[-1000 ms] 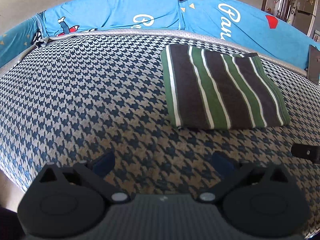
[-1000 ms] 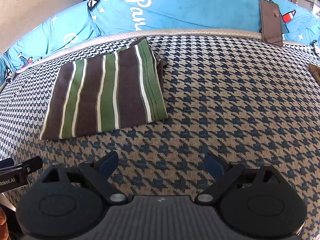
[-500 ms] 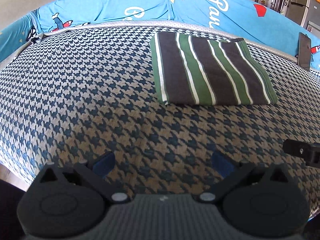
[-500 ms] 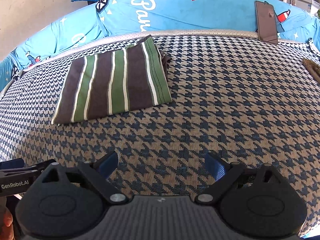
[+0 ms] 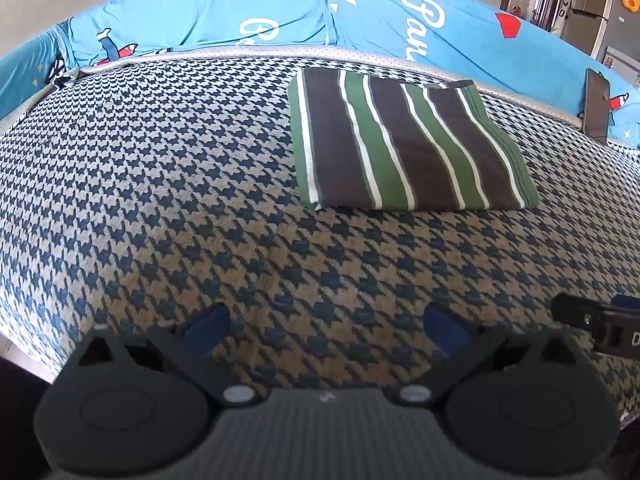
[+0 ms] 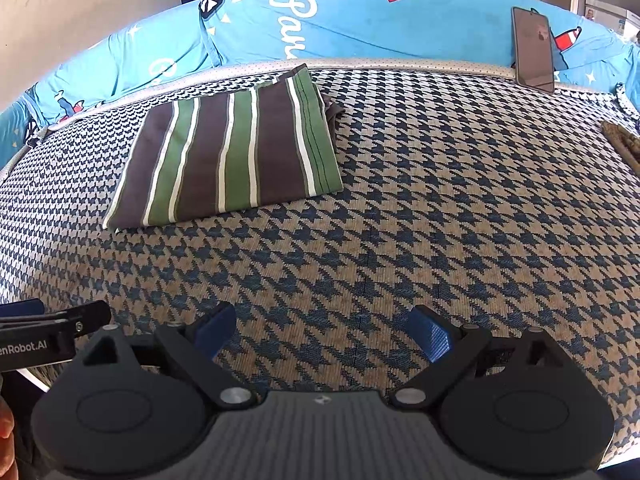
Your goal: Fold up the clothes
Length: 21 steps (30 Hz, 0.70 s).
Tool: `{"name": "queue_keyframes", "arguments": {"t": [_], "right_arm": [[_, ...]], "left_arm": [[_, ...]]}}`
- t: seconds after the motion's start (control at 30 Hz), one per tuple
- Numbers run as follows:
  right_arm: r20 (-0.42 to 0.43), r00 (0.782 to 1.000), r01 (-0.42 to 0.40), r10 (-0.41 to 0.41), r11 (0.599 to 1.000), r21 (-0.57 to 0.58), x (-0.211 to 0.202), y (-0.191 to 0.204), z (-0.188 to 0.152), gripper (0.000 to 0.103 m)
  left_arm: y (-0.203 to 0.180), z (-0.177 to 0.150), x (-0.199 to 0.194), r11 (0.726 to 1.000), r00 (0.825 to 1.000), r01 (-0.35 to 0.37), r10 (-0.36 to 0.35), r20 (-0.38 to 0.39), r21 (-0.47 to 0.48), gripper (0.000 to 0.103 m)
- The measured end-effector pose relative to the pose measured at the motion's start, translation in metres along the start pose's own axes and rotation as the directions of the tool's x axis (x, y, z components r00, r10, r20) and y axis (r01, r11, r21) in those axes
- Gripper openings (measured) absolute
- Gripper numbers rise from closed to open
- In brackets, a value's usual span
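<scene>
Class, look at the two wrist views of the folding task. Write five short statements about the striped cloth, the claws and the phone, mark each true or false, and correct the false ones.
1. The striped cloth lies folded into a flat rectangle on the houndstooth surface. True.
2. The left claw is clamped on the cloth's edge. False: it is open, empty, and well short of the cloth.
3. The right claw is open and holds nothing. True.
4. The phone lies on top of the striped cloth. False: it leans against the blue cushion at the far edge, apart from the cloth.
5. The cloth has red and yellow checks. False: it has green, dark brown and white stripes.
</scene>
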State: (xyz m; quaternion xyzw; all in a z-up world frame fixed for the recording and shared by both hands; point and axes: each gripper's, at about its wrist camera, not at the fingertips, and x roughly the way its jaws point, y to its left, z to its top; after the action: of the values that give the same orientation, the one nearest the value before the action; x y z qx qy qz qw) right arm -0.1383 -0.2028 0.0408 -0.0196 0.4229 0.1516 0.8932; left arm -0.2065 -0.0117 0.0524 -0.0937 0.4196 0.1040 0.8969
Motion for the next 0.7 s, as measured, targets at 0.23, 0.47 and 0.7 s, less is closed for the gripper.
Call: {"name": "queue_keyframes", "arguments": {"t": [0.23, 0.47, 0.7], "right_arm": [[0.005, 0.998, -0.055, 0.055, 0.998, 0.007, -0.026, -0.026, -0.008, 0.094], [-0.004, 0.996, -0.092, 0.092, 0.994, -0.056, -0.026, -0.025, 0.014, 0.094], [0.008, 0.986, -0.163, 0.166, 0.974, -0.156, -0.021, -0.028, 0.039, 0.093]], "left_arm": [[-0.017, -0.006, -0.011, 0.997, 0.998, 0.037, -0.041, 0.048, 0.073, 0.103], [-0.013, -0.001, -0.003, 0.998, 0.999, 0.041, -0.042, 0.029, 0.051, 0.103], [-0.015, 0.004, 0.003, 0.999, 1.0, 0.013, -0.014, 0.016, 0.051, 0.103]]}}
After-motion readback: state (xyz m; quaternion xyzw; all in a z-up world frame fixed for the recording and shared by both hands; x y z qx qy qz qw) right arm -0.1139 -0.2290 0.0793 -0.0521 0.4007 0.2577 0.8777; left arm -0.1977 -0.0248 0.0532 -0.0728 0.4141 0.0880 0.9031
